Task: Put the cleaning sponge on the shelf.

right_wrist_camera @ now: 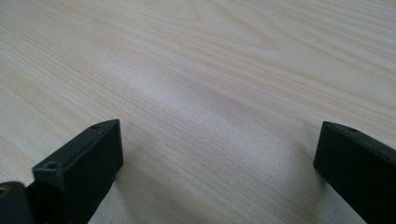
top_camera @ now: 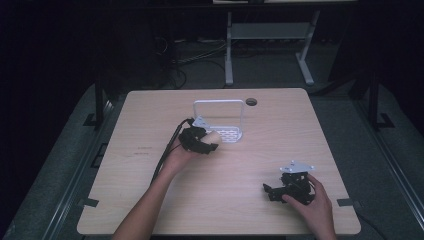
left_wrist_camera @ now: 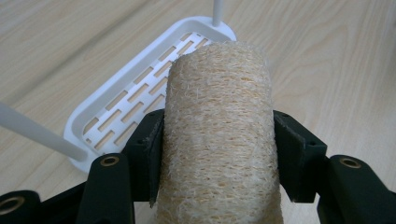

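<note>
Black jaws of the left gripper (left_wrist_camera: 217, 154) clamp a loofah roll (left_wrist_camera: 218, 121), its long axis pointing away toward the white slotted rack (left_wrist_camera: 100, 123) just beyond and left. Far off at the table's near right, the right gripper (right_wrist_camera: 217, 154) rests spread wide, holding nothing.

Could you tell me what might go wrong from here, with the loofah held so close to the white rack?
1. The left gripper clamps the loofah only at its lower part; the soft, fibrous roll could tilt or slip as it is lowered.
2. The rack looks light, so a nudge from the loofah might slide or tip it, and the open right gripper is far off, not steadying it.
3. The loofah could catch on the rack's thin handle.
</note>
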A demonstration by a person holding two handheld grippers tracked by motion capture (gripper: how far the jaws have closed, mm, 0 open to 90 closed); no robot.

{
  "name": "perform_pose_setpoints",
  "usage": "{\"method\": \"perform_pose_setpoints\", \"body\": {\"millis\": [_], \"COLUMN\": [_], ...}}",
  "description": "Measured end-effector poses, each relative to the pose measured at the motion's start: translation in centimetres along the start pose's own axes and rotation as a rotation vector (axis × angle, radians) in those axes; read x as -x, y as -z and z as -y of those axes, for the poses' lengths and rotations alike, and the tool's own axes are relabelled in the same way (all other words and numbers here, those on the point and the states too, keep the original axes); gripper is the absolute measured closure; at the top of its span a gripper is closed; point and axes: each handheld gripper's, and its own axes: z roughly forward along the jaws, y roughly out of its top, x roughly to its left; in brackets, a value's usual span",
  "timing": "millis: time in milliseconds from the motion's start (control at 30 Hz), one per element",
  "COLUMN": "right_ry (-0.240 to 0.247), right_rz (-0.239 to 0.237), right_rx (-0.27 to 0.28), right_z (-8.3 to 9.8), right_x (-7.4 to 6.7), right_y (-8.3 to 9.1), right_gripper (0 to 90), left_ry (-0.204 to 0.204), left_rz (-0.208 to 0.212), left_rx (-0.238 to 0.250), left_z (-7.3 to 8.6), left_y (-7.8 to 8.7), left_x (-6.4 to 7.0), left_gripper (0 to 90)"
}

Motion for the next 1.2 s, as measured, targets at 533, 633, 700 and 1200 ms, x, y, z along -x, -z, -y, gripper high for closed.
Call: {"method": "perform_pose_setpoints", "body": {"millis": [533, 633, 700, 1200], "right_ry": [0.000, -0.001, -0.001, 0.001], "right_rz": [0.000, 0.000, 0.000, -0.006], "right_rx": [0.000, 0.000, 0.000, 0.001], "right_z": [0.0, 0.0, 0.0, 0.0], "right_x": [0.0, 0.0, 0.0, 0.0], "right_y": [0.0, 0.0, 0.0, 0.0], "right_gripper": [0.9, 0.9, 0.9, 1.0], "left_ry": [0.024, 0.030, 0.029, 0.046], "left_rz": [-0.036, -0.045, -0.056, -0.074], "left_rx": [0.008, 0.009, 0.006, -0.015], "left_z": [-2.0, -2.3, -2.6, -3.6], "left_y": [-2.4, -2.7, -3.2, -6.0], "left_x": [-0.1, -0.1, -0.1, -0.5], "left_gripper": [41.3, 41.3, 41.2, 41.2]}}
